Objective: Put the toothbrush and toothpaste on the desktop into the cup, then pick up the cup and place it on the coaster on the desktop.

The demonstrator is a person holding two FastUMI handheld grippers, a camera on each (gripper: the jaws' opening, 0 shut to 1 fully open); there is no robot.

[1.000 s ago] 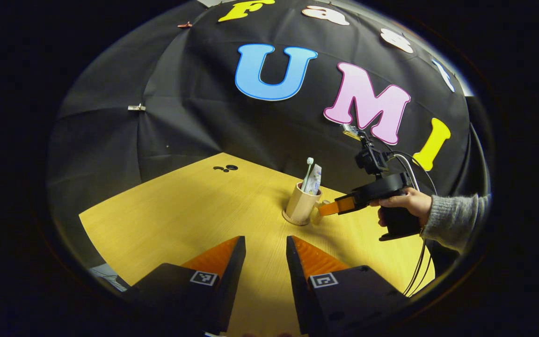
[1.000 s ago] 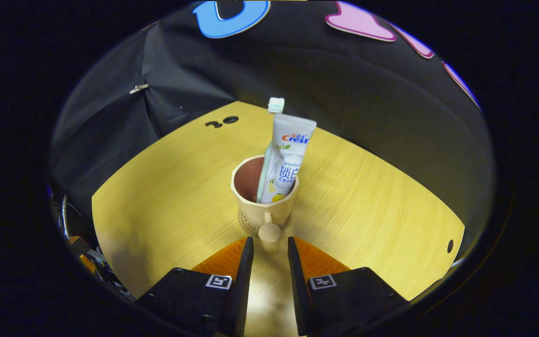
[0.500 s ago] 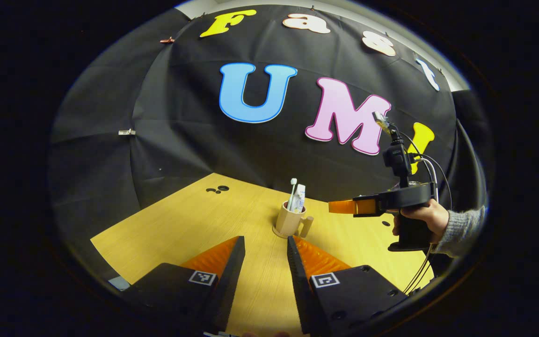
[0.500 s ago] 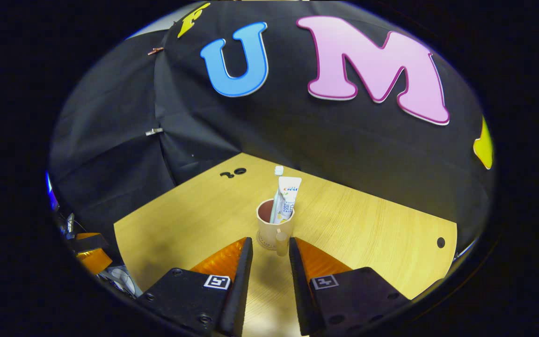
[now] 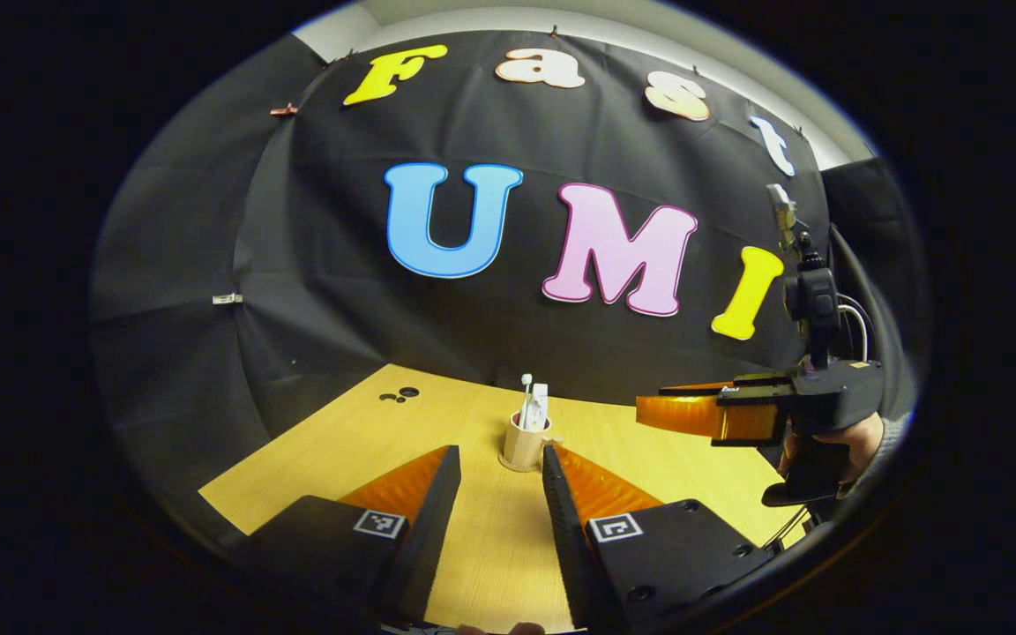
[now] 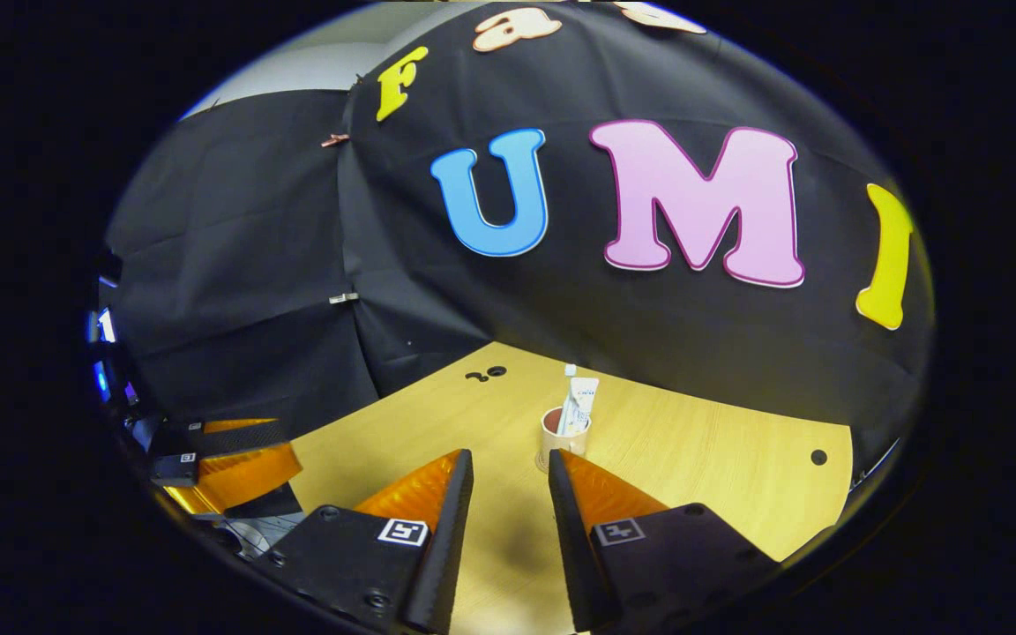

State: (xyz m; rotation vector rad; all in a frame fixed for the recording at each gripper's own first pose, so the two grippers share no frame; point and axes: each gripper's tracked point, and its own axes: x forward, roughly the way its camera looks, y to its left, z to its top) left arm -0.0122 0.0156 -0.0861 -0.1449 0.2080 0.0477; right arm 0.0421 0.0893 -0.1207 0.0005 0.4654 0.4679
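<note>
Cup (image 5: 523, 445) stands on coaster (image 5: 515, 464), well beyond both grippers' (image 5: 499, 459) (image 6: 508, 463) level, spread, empty fingers.

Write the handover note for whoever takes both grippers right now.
Left gripper: open, holding nothing, above the near part of the desk.
Right gripper: open, holding nothing, clear of the cup.
The cup stands upright mid-desk on the coaster, with the toothbrush and the toothpaste standing in it.
Done: both items are in the cup, and the cup appears to be set on the coaster.
Left: nothing obvious; just check the cup sits squarely on the coaster, which is too small to judge from here.
</note>
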